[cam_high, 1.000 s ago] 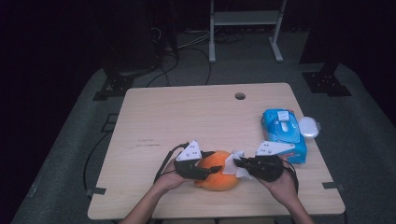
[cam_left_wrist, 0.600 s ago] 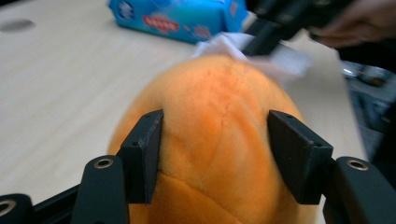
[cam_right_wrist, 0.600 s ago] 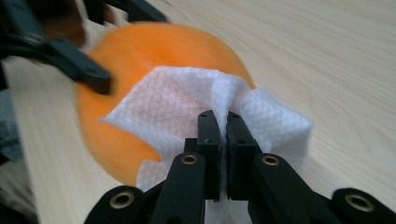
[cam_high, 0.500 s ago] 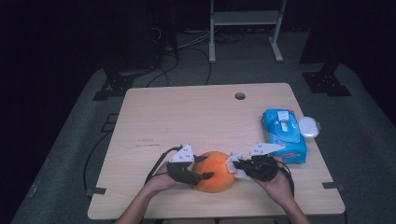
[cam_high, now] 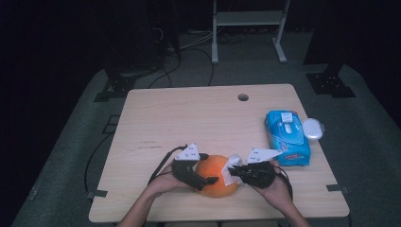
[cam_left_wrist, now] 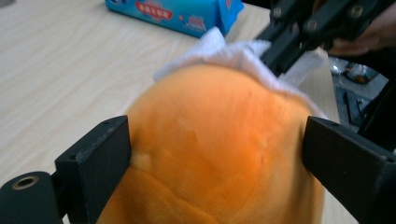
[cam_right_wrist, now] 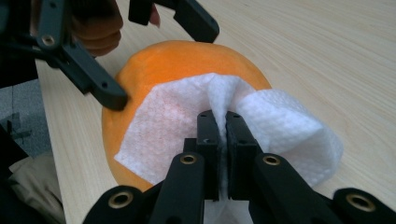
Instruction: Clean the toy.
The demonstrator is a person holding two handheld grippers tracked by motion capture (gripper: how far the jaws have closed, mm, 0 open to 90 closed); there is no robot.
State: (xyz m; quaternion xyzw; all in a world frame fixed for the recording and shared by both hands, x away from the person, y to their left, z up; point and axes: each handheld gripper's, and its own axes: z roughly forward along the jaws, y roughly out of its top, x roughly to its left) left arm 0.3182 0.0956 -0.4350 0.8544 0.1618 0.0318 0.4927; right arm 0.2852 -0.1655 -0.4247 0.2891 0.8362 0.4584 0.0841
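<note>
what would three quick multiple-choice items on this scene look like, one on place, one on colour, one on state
1. Where is the blue wipes pack?
A. at the table's right side
B. on the floor
C. on the orange toy

2. What colour is the plush toy?
A. green
B. orange
C. purple

3. What does the right gripper do?
A. stands wide open
B. grips a white wipe
C. grips a bottle

A: the pack lies near the right edge.
B: the toy is plainly orange.
B: its jaws pinch the wipe against the toy.
</note>
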